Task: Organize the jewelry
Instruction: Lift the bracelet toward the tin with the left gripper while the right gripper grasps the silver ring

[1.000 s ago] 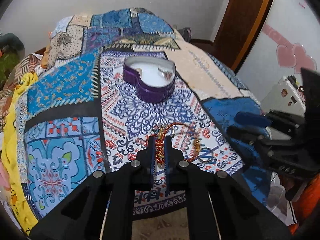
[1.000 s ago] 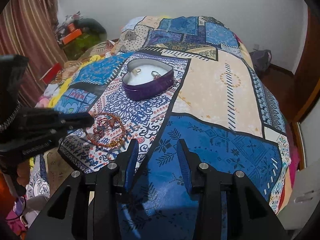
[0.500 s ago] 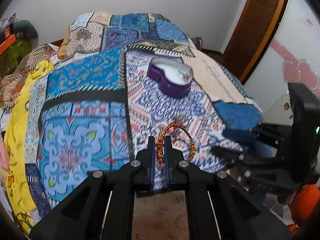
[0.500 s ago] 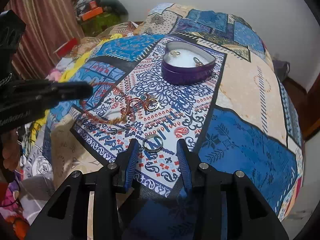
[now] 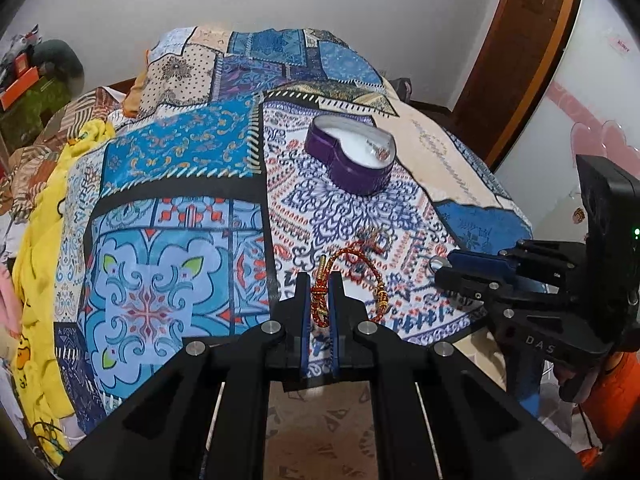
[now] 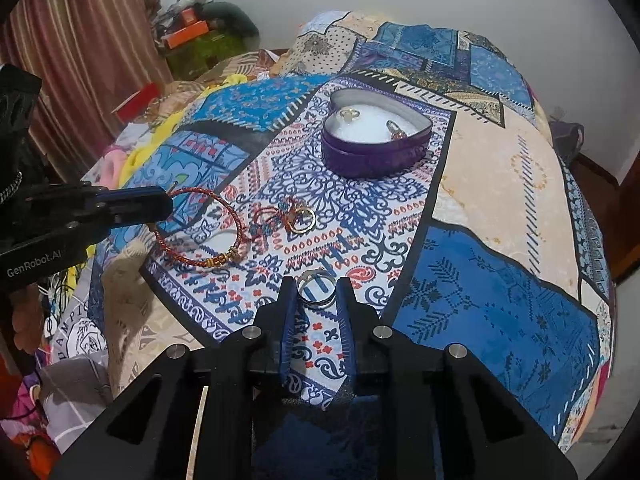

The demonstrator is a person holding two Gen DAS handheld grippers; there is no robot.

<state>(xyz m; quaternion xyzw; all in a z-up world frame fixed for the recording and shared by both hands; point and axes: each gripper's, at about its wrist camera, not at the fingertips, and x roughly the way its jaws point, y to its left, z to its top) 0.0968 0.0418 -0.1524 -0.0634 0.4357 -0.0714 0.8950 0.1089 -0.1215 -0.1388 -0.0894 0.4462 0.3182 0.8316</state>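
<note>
My left gripper is shut on a red and gold braided bracelet and holds it just above the bedspread; it shows too in the right wrist view. My right gripper has closed around a silver ring, which sits between its fingertips; the ring also shows at its tip in the left wrist view. A purple heart-shaped box stands open farther back with two small pieces inside. A gold ring and small earrings lie on the spread.
The patchwork bedspread covers the bed. Its near edge hangs over patterned floor. Curtains and clutter stand at the far left, and a wooden door at the right.
My right gripper moved forward over the silver ring and narrowed its jaws around it. My left gripper pulled back a little with the bracelet still held.
</note>
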